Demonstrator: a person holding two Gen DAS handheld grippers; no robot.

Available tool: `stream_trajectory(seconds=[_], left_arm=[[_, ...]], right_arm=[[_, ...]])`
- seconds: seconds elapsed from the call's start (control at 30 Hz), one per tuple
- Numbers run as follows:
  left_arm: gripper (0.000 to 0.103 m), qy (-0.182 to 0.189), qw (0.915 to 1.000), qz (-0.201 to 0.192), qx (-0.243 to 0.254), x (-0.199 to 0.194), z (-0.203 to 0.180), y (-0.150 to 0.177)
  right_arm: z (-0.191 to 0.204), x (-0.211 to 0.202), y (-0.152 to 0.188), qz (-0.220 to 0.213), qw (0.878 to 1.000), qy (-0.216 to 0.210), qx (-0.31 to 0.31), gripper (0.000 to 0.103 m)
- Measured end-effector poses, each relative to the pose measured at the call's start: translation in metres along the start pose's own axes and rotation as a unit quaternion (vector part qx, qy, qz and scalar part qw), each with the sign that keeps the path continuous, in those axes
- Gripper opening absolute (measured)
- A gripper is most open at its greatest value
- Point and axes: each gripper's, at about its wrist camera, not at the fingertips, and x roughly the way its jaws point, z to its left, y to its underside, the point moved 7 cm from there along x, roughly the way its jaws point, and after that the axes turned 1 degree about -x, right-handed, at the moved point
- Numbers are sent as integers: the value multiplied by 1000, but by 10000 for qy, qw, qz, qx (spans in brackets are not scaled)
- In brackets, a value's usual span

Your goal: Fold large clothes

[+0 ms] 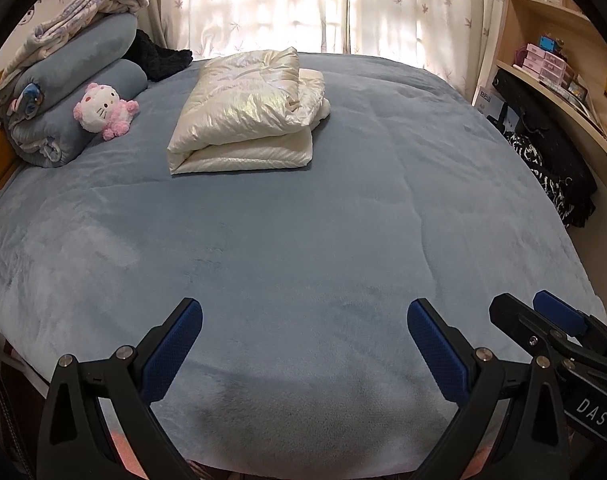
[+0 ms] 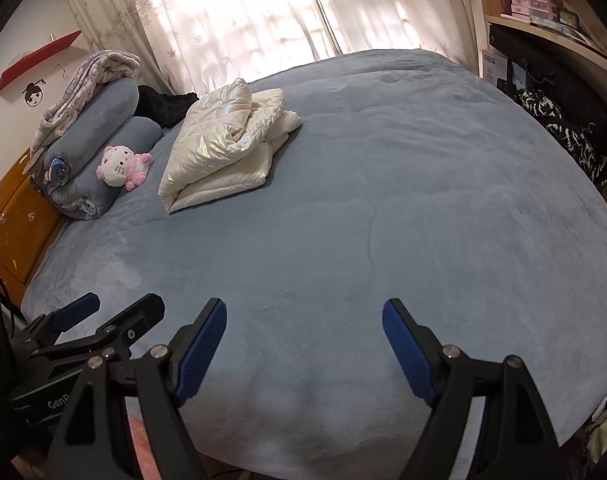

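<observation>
A shiny cream padded jacket (image 1: 247,112) lies folded into a thick bundle on the far left part of the blue bed (image 1: 303,240); it also shows in the right wrist view (image 2: 223,148). My left gripper (image 1: 303,312) is open and empty over the near edge of the bed, far from the jacket. My right gripper (image 2: 303,312) is open and empty, side by side with the left one; it shows at the right edge of the left wrist view (image 1: 543,312), and the left gripper shows at the left of the right wrist view (image 2: 119,306).
Rolled blue blankets (image 1: 75,92) with a patterned cloth on top and a pink plush cat (image 1: 103,110) sit at the bed's far left corner, next to a dark garment (image 1: 159,58). Curtains (image 1: 287,4) hang behind. A desk with shelves (image 1: 551,72) stands on the right.
</observation>
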Motion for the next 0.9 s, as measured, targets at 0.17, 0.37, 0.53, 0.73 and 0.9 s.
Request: stream_trajectory(seconds=[0.17,0.37,0.53,0.73,0.9], left_arm=[[101,-22,10000,-13,-7,-1,0,0],[101,-29,10000,-6,-19,-2,1,0],[101,-30,10000,-2,-21,-3,1,1],[101,-50,10000,-4,-25,-3,0,3],[101,-67,10000,7,-30,-3,1,5]], right_arm=[[0,0,0,2,10000,3,-2,81],[1,0,0,16,10000,1,11,81],[4,-1,2,28,10000,9,18,81],[8,0,3,43,10000,24,16,81],[7,3,6,65,10000,38,34,81]])
